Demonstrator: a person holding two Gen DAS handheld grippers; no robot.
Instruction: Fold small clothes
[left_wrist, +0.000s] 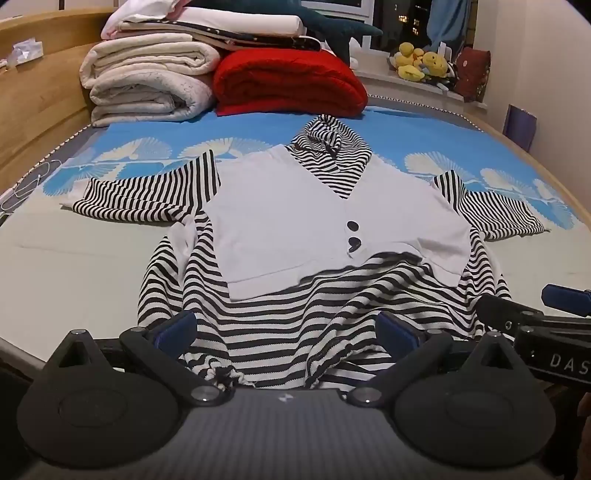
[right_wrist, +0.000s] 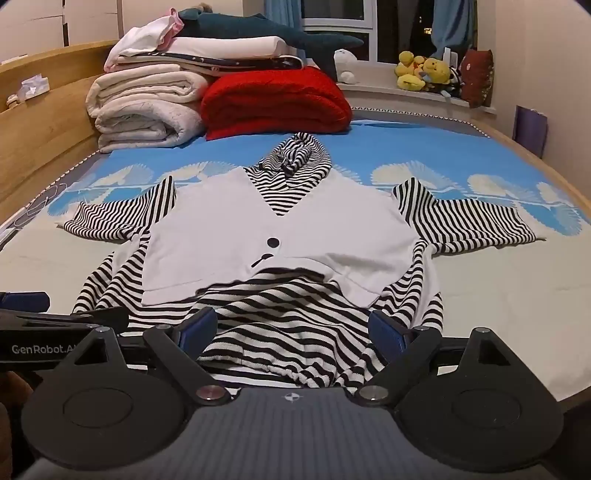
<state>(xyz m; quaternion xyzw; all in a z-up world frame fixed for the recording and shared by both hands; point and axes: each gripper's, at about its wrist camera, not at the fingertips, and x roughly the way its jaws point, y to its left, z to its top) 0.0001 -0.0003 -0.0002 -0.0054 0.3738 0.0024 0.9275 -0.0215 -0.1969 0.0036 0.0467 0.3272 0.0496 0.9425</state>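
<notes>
Left wrist view, left to right: a wooden bed frame borders the mattress; 1 stack of cream blankets stands at the far end, touching a folded red blanket. At centre a small striped hooded garment lies face up on the bed sheet, which is blue-patterned toward the far end and pale nearer; both sleeves are spread outward and the hood points toward the blankets. A white vest panel with 2 dark buttons covers its chest. Yellow plush toys sit on the windowsill at far right. The left gripper hangs over the garment's rumpled hem, its blue-padded fingers spread wide with striped cloth lying between them but not pinched.

Right wrist view: the right gripper is just beside the left one, over the same hem, fingers likewise wide apart and closing on nothing.
</notes>
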